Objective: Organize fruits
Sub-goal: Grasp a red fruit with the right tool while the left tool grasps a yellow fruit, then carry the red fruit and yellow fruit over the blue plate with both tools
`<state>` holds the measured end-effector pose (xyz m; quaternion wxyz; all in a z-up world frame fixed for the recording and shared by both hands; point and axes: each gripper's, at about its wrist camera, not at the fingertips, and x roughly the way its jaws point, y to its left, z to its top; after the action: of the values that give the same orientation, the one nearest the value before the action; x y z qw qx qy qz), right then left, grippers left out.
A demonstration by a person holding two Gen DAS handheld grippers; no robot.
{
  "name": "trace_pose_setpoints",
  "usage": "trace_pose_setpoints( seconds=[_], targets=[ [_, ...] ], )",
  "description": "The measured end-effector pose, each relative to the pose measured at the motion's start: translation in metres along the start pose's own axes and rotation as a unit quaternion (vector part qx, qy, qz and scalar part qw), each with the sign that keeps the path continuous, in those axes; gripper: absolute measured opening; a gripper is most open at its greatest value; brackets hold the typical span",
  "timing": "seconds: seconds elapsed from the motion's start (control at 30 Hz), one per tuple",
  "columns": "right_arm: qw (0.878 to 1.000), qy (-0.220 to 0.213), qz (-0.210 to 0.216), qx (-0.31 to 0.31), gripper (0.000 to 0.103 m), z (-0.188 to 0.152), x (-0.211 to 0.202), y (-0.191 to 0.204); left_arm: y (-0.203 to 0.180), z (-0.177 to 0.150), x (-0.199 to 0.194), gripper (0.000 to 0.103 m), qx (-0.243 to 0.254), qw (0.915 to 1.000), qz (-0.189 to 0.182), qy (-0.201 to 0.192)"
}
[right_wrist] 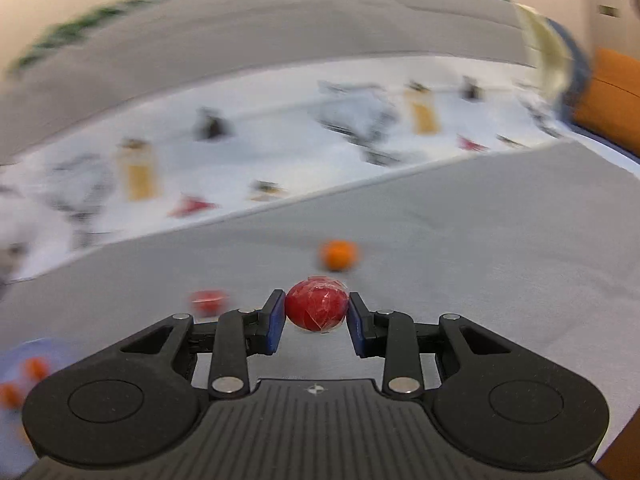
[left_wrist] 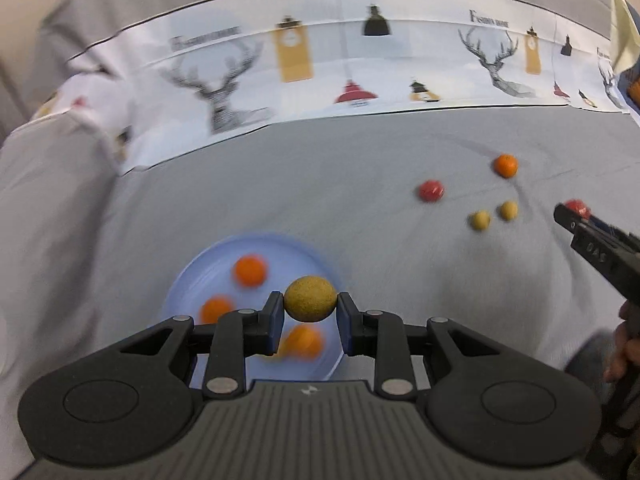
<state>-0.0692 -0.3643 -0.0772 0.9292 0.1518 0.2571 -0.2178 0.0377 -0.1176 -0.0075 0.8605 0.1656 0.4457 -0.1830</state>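
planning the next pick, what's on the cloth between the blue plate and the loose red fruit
Nothing: in the left wrist view the grey cloth between the blue plate and the loose red fruit is bare. The yellow-brown fruit held above the plate is not on it.

black grippers [left_wrist: 310, 312] (blue pads [right_wrist: 276, 326], silver rivets)

Grey sheet [left_wrist: 280, 184]; white band [left_wrist: 320, 64], deer print; pale-blue plate [left_wrist: 192, 276]; orange fruits [left_wrist: 250, 270]; red ball [right_wrist: 317, 308].
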Motion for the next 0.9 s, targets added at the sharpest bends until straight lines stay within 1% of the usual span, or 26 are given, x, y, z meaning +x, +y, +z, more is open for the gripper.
trace_pose_setpoints(
  seconds=[0.03, 0.17, 0.27, 0.37, 0.5, 0.6, 0.77, 0.9],
  targets=[
    [0.999, 0.001, 0.032, -0.01, 0.034, 0.0, -0.019, 0.01, 0.009, -0.01, -0.011, 0.031, -0.005, 1.0, 0.005, 0.001],
    [0.991, 0.013, 0.126, -0.051, 0.034, -0.007, -0.085, 0.05, 0.037, -0.052, -0.047, 0.031, -0.022, 0.9995, 0.024, 0.003],
    [0.982, 0.021, 0.169, -0.083, 0.034, -0.018, -0.127, 0.078, 0.054, -0.083, -0.067, 0.031, -0.035, 0.9989, 0.03, 0.005],
    [0.973, 0.04, 0.204, -0.103, 0.034, -0.027, -0.155, 0.103, 0.064, -0.109, -0.082, 0.031, -0.051, 0.9983, 0.028, -0.001],
    [0.965, 0.061, 0.217, -0.135, 0.034, -0.04, -0.174, 0.125, 0.072, -0.131, -0.094, 0.031, -0.069, 0.9974, 0.019, -0.011],
    [0.962, 0.068, 0.216, -0.151, 0.034, -0.045, -0.183, 0.137, 0.076, -0.137, -0.101, 0.031, -0.078, 0.9966, 0.014, -0.024],
    [0.963, 0.066, 0.206, -0.16, 0.034, -0.046, -0.193, 0.143, 0.079, -0.14, -0.109, 0.031, -0.082, 0.9958, 0.007, -0.041],
    [0.964, 0.068, 0.2, -0.159, 0.034, -0.049, -0.193, 0.141, 0.078, -0.142, -0.108, 0.031, -0.083, 0.9957, 0.002, -0.041]
  ],
)
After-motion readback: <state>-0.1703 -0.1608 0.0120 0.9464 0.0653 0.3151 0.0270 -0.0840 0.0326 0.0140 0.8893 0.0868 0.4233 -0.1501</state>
